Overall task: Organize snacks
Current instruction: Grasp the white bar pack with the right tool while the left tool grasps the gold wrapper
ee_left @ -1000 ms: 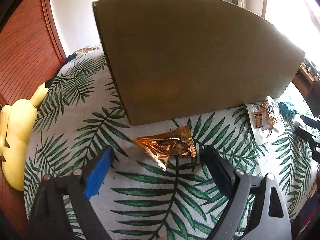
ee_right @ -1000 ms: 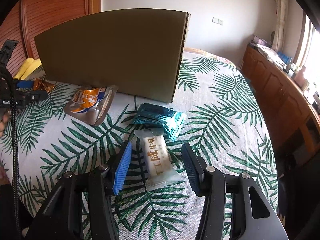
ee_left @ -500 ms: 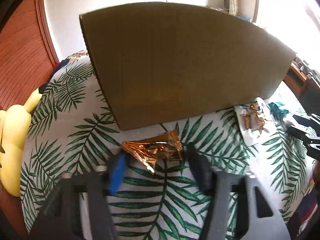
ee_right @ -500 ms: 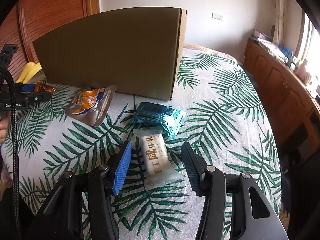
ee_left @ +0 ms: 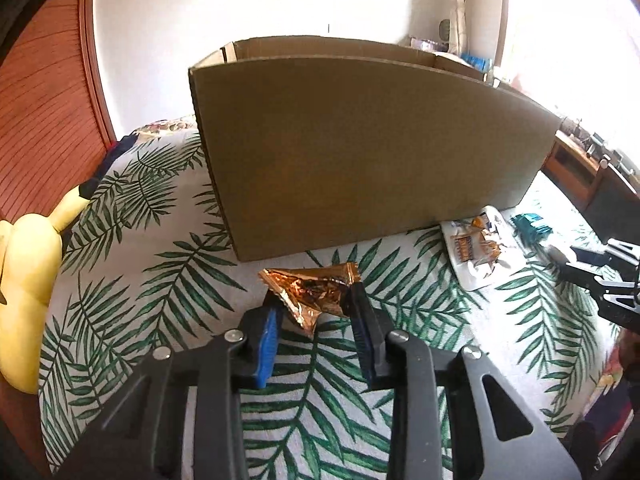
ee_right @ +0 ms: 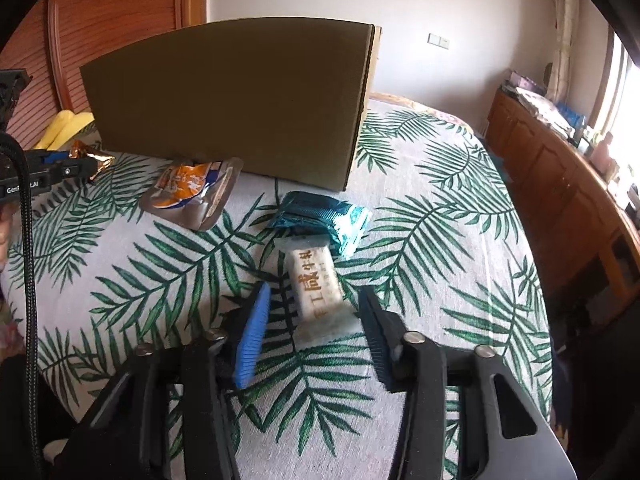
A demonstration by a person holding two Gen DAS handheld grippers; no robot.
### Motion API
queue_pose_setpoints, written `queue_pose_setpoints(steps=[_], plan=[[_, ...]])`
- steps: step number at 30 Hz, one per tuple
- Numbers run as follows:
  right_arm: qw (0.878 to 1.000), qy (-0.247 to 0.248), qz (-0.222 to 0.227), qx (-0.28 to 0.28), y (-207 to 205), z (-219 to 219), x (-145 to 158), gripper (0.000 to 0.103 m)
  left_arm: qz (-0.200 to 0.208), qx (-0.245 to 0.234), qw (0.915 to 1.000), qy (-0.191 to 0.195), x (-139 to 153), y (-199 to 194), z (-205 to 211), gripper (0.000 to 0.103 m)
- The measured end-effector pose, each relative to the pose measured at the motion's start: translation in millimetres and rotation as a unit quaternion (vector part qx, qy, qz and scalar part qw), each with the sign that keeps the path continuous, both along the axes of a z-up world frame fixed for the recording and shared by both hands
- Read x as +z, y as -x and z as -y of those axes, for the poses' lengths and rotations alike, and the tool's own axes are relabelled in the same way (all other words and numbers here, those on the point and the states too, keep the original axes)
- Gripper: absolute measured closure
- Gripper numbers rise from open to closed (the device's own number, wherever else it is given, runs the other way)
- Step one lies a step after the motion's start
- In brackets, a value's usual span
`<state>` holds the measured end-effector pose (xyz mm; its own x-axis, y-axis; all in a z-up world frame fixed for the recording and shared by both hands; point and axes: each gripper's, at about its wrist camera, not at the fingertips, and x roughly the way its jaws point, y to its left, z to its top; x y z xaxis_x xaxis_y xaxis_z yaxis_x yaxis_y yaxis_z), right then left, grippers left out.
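Since a second ago the left gripper [ee_left: 314, 306] has closed from wide open onto the copper foil snack packet [ee_left: 314, 292] and drawn back a little, so the open top of the cardboard box [ee_left: 360, 152] now shows. The packet sits pinched between the blue pads [ee_left: 266, 340], just in front of the box on the palm-leaf cloth [ee_left: 160, 280]. To the right, the right gripper [ee_right: 314, 312] is closing around a white snack bar [ee_right: 316, 284] that lies between its jaws; its pads do not yet press the wrapper. A teal packet [ee_right: 320, 212] lies touching the bar's far end, and an orange-and-silver pouch [ee_right: 194, 192] rests against the box front. A yellow plush toy [ee_left: 24, 280] lies at the cloth's left edge.
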<state>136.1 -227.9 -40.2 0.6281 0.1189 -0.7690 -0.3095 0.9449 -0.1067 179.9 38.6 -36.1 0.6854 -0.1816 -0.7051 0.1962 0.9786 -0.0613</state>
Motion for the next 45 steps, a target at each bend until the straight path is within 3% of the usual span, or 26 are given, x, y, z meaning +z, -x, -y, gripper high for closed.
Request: queue_pose_setpoints(steps=[1, 9, 18, 27, 38, 39, 40, 45], plan=[[1.000, -0.003, 0.001, 0.001, 1.4, 0.7, 0.0, 0.072, 0.002, -0.001, 1.0000, 0.004, 2.1, 2.7, 0.8, 0.072], [1.000, -0.010, 0.010, 0.002, 10.5, 2.1, 2.4, 0.072, 0.027, -0.017, 0.9989, 0.032, 21.2, 22.7, 6.7, 0.072], [1.000, -0.016, 0.024, 0.008, 18.2, -1.8, 19.4, 0.074, 0.044, -0.035, 0.9977, 0.039, 39.9, 35.8, 20.7, 0.072], [1.000, -0.010, -0.006, 0.010, 10.9, -0.3, -0.2, 0.073, 0.041, -0.045, 0.9975, 0.037, 39.3, 39.6, 27.6, 0.072], [1.000, -0.015, -0.019, 0.007, -4.2, -2.1, -0.8, 0.068, 0.049, -0.057, 0.9965, 0.038, 48.5, 45.5, 36.4, 0.072], [1.000, -0.015, -0.020, 0.009, -5.3, -3.0, -0.9, 0.072, 0.051, -0.058, 0.9963, 0.039, 50.3, 46.1, 36.9, 0.072], [1.000, -0.016, -0.021, 0.015, -6.2, -4.4, -0.3, 0.083, 0.052, -0.059, 0.9961, 0.040, 51.7, 46.5, 37.2, 0.072], [1.000, -0.008, -0.009, 0.023, -4.2, -11.2, 7.6, 0.084, 0.062, -0.061, 0.9953, 0.042, 61.8, 45.5, 41.0, 0.072]])
